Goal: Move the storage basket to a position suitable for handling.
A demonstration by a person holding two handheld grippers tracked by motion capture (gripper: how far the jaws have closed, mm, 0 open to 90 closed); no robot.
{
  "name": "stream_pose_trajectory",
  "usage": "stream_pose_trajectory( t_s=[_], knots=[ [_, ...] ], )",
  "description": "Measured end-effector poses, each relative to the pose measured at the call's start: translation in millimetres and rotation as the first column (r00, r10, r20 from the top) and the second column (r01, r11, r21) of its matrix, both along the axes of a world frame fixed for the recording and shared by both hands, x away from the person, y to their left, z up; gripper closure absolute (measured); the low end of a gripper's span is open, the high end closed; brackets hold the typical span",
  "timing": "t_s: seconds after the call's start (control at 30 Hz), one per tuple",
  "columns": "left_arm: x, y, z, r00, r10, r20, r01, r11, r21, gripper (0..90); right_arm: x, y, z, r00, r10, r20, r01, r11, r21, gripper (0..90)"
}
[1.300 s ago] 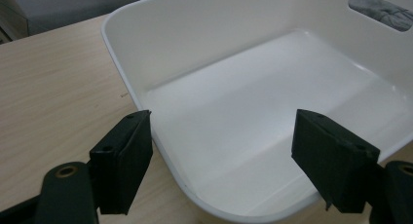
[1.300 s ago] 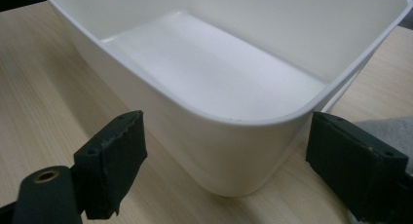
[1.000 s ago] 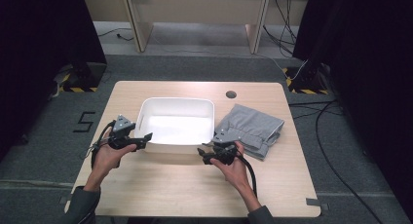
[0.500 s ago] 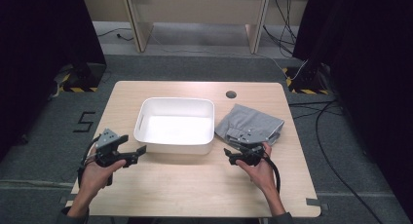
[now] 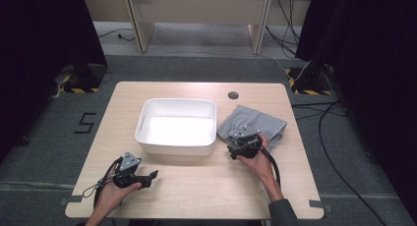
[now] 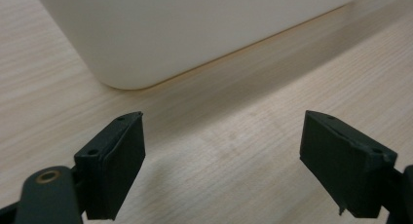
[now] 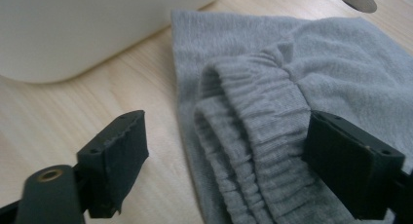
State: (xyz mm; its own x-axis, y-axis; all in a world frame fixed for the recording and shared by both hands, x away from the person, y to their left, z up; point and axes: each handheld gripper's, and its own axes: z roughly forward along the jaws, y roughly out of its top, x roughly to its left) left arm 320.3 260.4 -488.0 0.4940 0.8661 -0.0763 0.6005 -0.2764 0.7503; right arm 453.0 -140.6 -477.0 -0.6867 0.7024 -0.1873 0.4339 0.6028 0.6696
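Observation:
A folded grey garment [image 5: 259, 124] with a ribbed elastic band [image 7: 258, 131] lies on the table to the right of a white plastic bin [image 5: 177, 127]. My right gripper [image 5: 237, 142] is open at the garment's near left edge, its jaws straddling the band without closing on it [image 7: 226, 170]. My left gripper [image 5: 150, 177] rests low over bare wood at the front left, pointing right. It is open and empty [image 6: 221, 168], with the bin's near corner [image 6: 126, 63] just ahead.
The wooden table [image 5: 196, 196] has a round cable hole [image 5: 233, 95] behind the garment. Cables trail from both grippers toward the front edge. Dark curtains and floor cables surround the table.
My right gripper moved forward and left onto the garment's edge. My left gripper drew back and right along the front of the table, away from the bin.

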Motion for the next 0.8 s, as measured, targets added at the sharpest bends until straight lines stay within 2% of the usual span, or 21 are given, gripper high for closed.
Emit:
stream_pose_trajectory(
  t_s=[0.03, 0.07, 0.1, 0.13, 0.17, 0.2, 0.23, 0.4, 0.43, 0.5, 0.63, 0.7, 0.73, 0.77, 0.8],
  knots=[
    [0.2, -2.0, -3.9, 1.0000, -0.004, -0.002, 0.004, 0.9998, 0.018, 16.3, 0.9, 0.2, -1.7, 1.0000, 0.004, 0.006, -0.004, 1.000, -0.017, 22.5],
    [0.1, -3.4, -7.3, 0.9997, -0.011, -0.021, 0.011, 0.9996, 0.027, 16.3, 2.4, 0.0, -4.6, 0.9998, 0.008, 0.019, -0.007, 0.999, -0.050, 26.8],
    [-0.6, -5.4, -11.2, 0.9993, -0.020, -0.030, 0.021, 0.9995, 0.022, 16.2, 3.4, -0.4, -6.2, 0.9995, 0.011, 0.030, -0.009, 0.998, -0.062, 29.8],
    [-1.1, -7.1, -11.3, 0.9991, -0.025, -0.033, 0.026, 0.9991, 0.033, 12.3, 4.3, -1.6, -5.7, 0.9996, -0.003, 0.028, 0.005, 0.998, -0.057, 36.7],
    [-2.0, -9.1, -11.1, 0.9992, -0.024, -0.033, 0.025, 0.9993, 0.027, 12.7, 6.3, -6.2, -3.4, 0.9992, -0.015, 0.036, 0.017, 0.999, -0.050, 45.6],
    [-2.4, -10.2, -11.1, 0.9991, -0.028, -0.033, 0.029, 0.9990, 0.034, 12.7, 6.3, -6.2, -3.4, 0.9992, -0.015, 0.036, 0.017, 0.999, -0.050, 45.6],
    [-2.5, -11.2, -11.2, 0.9991, -0.029, -0.032, 0.030, 0.9991, 0.031, 12.5, 6.6, -9.1, -2.5, 0.9997, -0.019, 0.016, 0.020, 1.000, -0.023, 49.7],
    [-2.5, -11.2, -11.3, 0.9991, -0.029, -0.032, 0.030, 0.9991, 0.030, 12.4, 1.3, -10.3, -1.2, 0.9996, -0.028, 0.009, 0.028, 1.000, -0.011, 58.6],
    [-2.5, -11.0, -11.2, 0.9990, -0.030, -0.033, 0.031, 0.9990, 0.031, 12.3, -3.6, -13.2, -0.7, 0.9996, -0.028, 0.001, 0.028, 1.000, 0.012, 60.8],
    [-2.4, -11.1, -11.4, 0.9991, -0.029, -0.031, 0.030, 0.9992, 0.027, 12.4, -6.0, -14.2, -0.6, 0.9997, -0.024, -0.003, 0.024, 1.000, 0.019, 61.3],
    [-2.4, -11.2, -11.4, 0.9991, -0.029, -0.031, 0.030, 0.9992, 0.028, 12.3, -25.5, -18.0, 1.6, 0.9997, 0.014, -0.018, -0.014, 0.999, 0.041, 64.9],
    [-2.4, -11.1, -11.3, 0.9990, -0.031, -0.033, 0.032, 0.9990, 0.031, 12.2, -45.5, -19.1, 3.4, 0.9979, 0.061, -0.022, -0.060, 0.997, 0.041, 66.4],
    [-2.4, -11.1, -11.3, 0.9990, -0.031, -0.033, 0.032, 0.9990, 0.031, 12.2, -45.5, -19.1, 3.4, 0.9979, 0.061, -0.022, -0.060, 0.997, 0.041, 66.4],
    [-2.4, -11.1, -11.2, 0.9990, -0.030, -0.033, 0.031, 0.9990, 0.032, 12.1, -61.2, -19.9, 5.0, 0.9962, 0.084, -0.024, -0.083, 0.996, 0.042, 67.8],
    [-2.4, -11.1, -11.2, 0.9990, -0.030, -0.033, 0.031, 0.9990, 0.032, 12.1, -61.2, -19.9, 5.0, 0.9962, 0.084, -0.024, -0.083, 0.996, 0.042, 67.8]
  ],
)
